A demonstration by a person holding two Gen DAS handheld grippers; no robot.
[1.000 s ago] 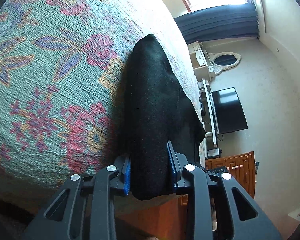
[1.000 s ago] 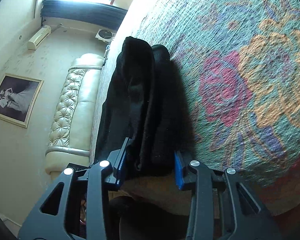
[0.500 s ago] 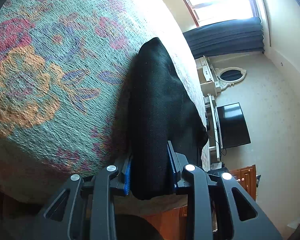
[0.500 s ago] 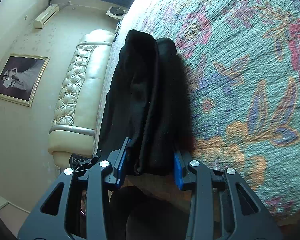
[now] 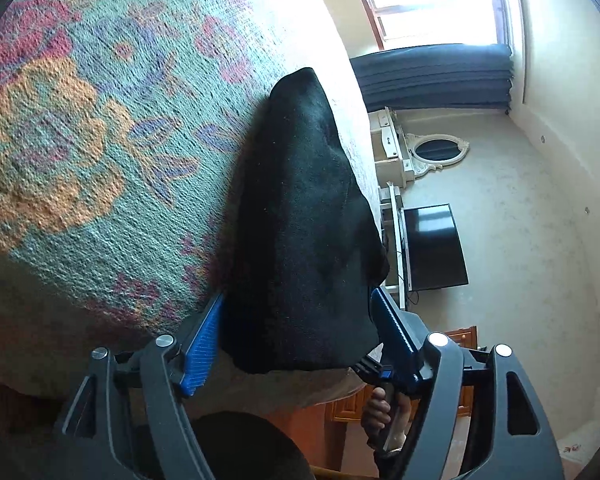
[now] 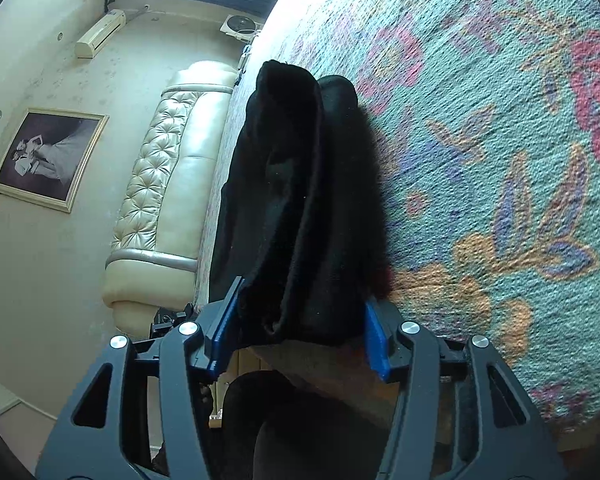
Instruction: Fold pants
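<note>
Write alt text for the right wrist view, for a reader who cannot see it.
The right gripper, with blue finger pads, brackets folded black pants lying on a floral bedspread. The jaws look parted around the bundle; whether they still pinch it is unclear. Left of the bed are a cream tufted headboard and a framed picture on the wall.

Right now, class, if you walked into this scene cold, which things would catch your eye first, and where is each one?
First, the black pants, a dark folded bundle lying near the edge of the bed, between the blue pads of the left gripper and of the right gripper. Next, the floral bedspread, teal with orange and pink flowers, spread under them. Behind, the bright window glows above a dark curtain.
</note>
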